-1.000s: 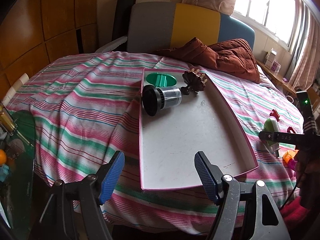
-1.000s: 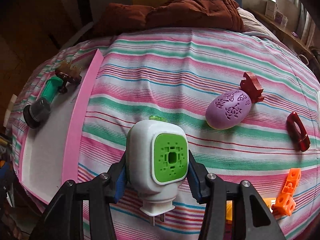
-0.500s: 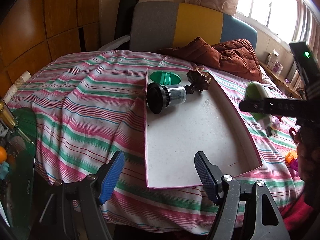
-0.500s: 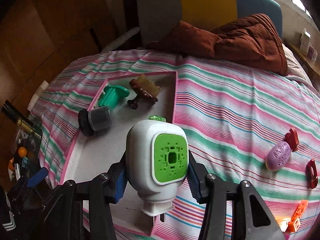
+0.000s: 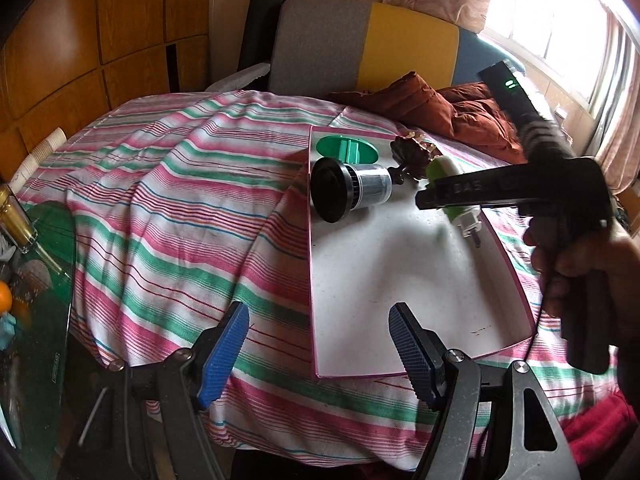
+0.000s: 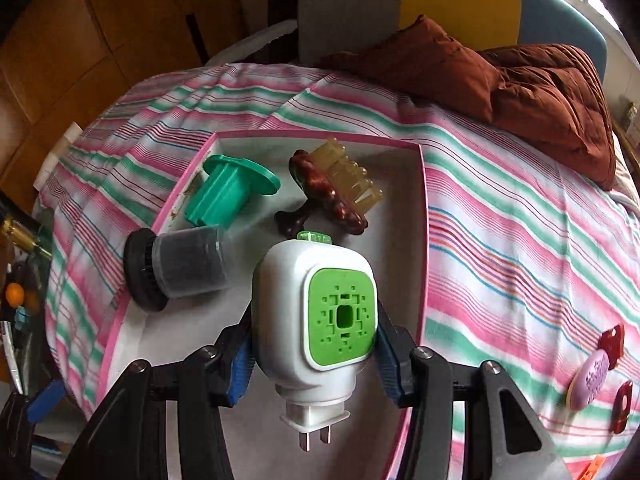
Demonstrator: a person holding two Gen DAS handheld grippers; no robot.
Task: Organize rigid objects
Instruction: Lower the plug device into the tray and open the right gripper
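White plug-in unit point(image 6: 304, 312) with green face: long axis runs top to bottom in the right wrist frame, prongs toward the lower edge, green tab toward the top. It hangs over the pink-rimmed tray point(image 6: 422, 240), lower centre of frame. Right gripper point(image 6: 314, 344) clamps it, blue pads on both flanks. In the left wrist view, a hand point(image 5: 576, 272) at right edge grips that tool's handle. Left gripper point(image 5: 318, 346) at bottom centre, jaws spread, nothing between them.
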